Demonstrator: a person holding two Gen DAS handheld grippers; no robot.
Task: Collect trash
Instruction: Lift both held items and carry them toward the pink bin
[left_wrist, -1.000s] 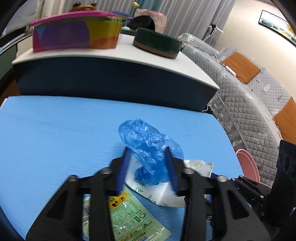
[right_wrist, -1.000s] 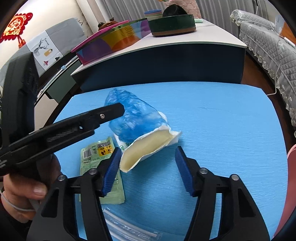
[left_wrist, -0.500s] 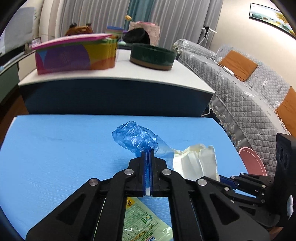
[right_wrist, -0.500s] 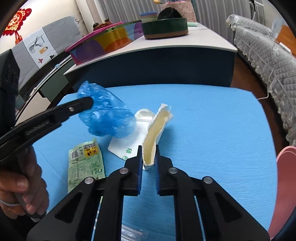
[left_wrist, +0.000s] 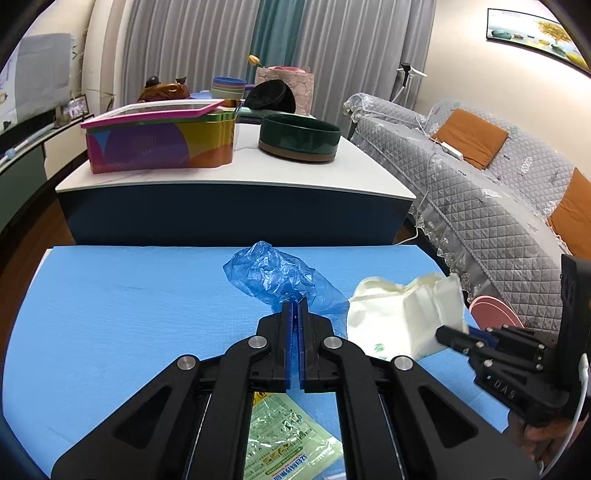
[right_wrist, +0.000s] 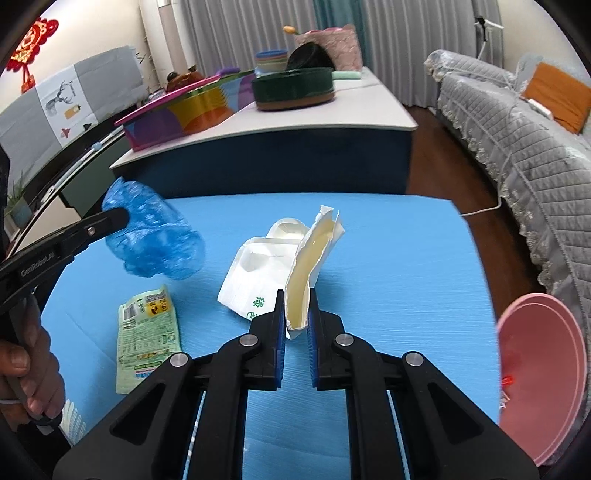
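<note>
Blue matting covers the surface (right_wrist: 406, 258), and a pink bin (right_wrist: 543, 380) sits past its edge at about 4 o'clock in the right wrist view. Going left to right: the left hand-held gripper (left_wrist: 294, 314) is clamped on a crumpled blue plastic bag (left_wrist: 277, 277) that trails toward 11 o'clock; a green wrapper (right_wrist: 147, 332) lies flat, long axis 12 to 6; the right hand-held gripper (right_wrist: 295, 314), nearer the bin, pinches the white paper bag (right_wrist: 266, 273), which stands up toward 12.

"GenRobot.AI" on left gripper (right_wrist: 114, 218) arm; green "绿" on white packet (right_wrist: 258, 280); green wrapper (right_wrist: 147, 339) print unreadable.
</note>
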